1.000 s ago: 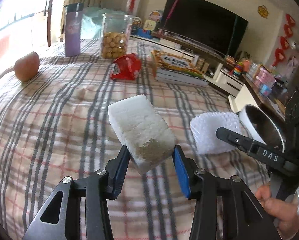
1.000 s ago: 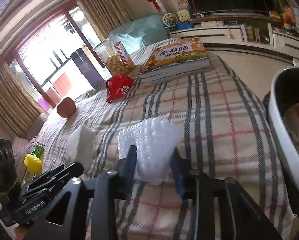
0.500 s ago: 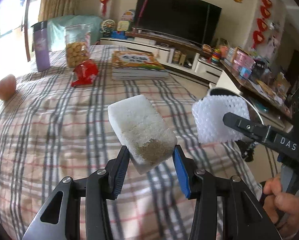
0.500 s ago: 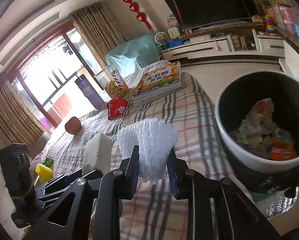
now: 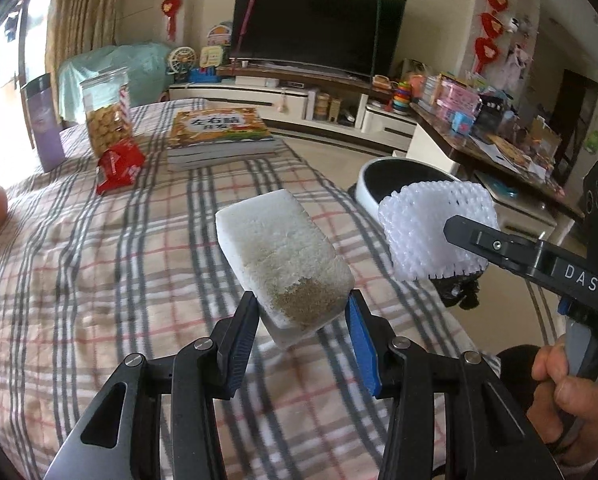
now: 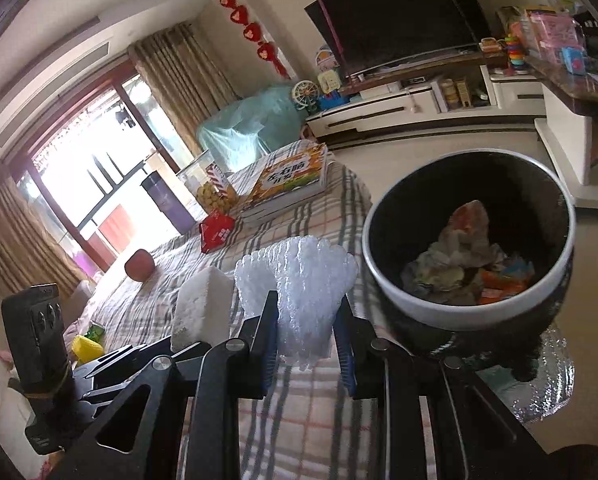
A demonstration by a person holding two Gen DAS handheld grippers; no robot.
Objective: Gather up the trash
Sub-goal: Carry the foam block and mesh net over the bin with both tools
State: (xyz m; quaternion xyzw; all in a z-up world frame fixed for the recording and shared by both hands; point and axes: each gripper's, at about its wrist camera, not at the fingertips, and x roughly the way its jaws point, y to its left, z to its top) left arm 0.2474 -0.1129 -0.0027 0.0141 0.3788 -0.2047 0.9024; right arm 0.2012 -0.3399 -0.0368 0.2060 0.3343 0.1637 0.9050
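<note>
Cream walls with red hanging ornaments [image 5: 173,0], dark TV [image 5: 315,24] on low white-and-wood console [image 5: 299,92], beige curtains [image 6: 179,76], bright balcony window [image 6: 87,184], pale floor [image 6: 451,140], cluttered side counter [image 5: 499,136].

"DAS" in white on right hand-held gripper [image 5: 455,236] arm; book [image 5: 219,134] title illegible.

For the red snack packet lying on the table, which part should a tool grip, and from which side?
Grip the red snack packet across its puffed middle, coming from above. It lies flat on the checked cloth, near the cookie jar, so low side approaches look crowded; its crinkled top gives the pads something to pinch.
</note>
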